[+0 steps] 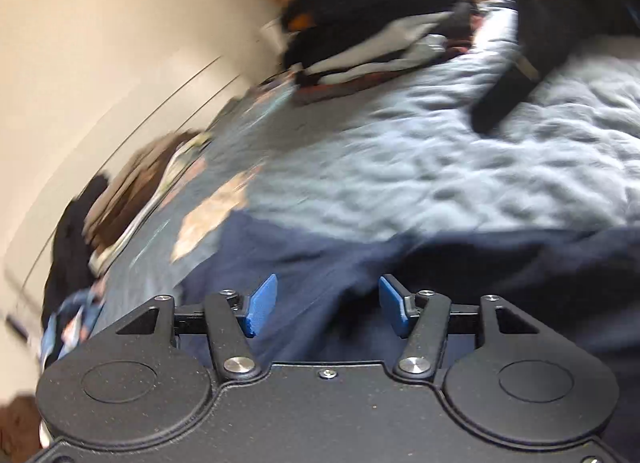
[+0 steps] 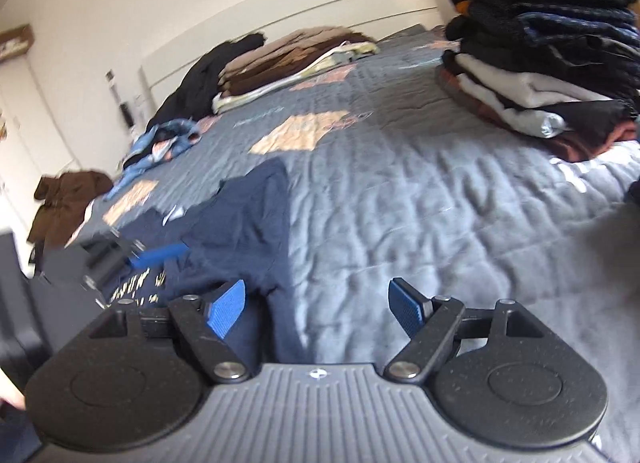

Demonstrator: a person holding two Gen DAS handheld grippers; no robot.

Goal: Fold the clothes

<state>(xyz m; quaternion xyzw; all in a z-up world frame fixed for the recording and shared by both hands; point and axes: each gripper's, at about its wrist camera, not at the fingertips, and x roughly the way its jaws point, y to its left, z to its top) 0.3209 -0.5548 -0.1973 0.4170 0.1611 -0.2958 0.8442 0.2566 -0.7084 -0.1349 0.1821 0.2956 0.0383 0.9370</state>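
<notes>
Right wrist view: both hand-held grippers, left (image 2: 160, 255) and right (image 2: 318, 307), gape empty over navy shirt (image 2: 240, 219).

left tool (image 1: 328, 311) — black body, blue pads | right tool (image 2: 316, 309) — ribbed grey housing, silver screws

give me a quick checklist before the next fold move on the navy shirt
1. Left tongs free: ok, jaws apart, nothing pinched, navy t-shirt beneath them.
2. Right tongs free: ok, jaws wide apart, nothing between them.
3. Shirt lying flat: not ok, the navy t-shirt looks rumpled, edges uneven on the grey quilt.
4. Space for folding: ok, bare quilt beside the shirt; the folded clothes stack sits farther back.
5. Left view sharp enough to aim: not ok, heavily blurred.
6. Which shirt edge to grab: cannot tell, hem and sleeves are not clear.
</notes>
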